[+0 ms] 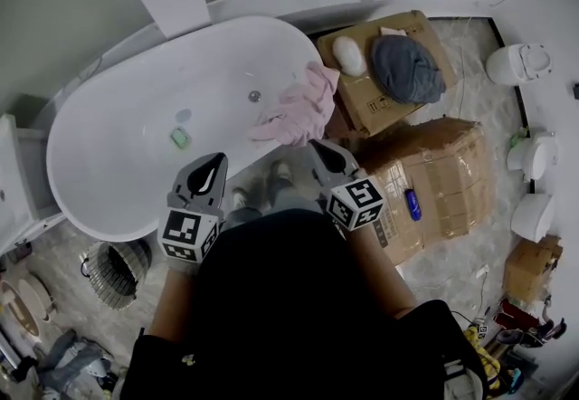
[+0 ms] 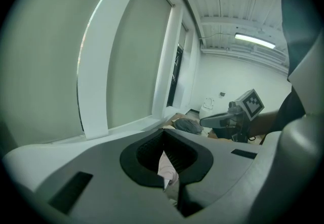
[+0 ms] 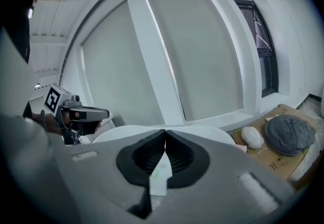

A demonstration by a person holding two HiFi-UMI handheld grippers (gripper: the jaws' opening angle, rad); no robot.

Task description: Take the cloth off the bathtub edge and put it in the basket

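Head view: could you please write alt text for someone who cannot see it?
From above, a pink cloth drapes over the rim of a white bathtub. The left gripper and right gripper point toward it, fingers shut; a wire basket stands lower left.

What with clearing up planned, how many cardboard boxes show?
3: a box by the bathtub, a wrapped box below it, a small box far right. More may be hidden.

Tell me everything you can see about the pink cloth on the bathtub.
The pink cloth is soft fabric, crumpled into folds rather than spread flat. It is draped over the rim of the white bathtub at the end nearest the cardboard box, partly hanging inside. Its top corner overlaps the box edge; contact there is unclear. The right gripper is just short of its lower edge, and nothing holds it.
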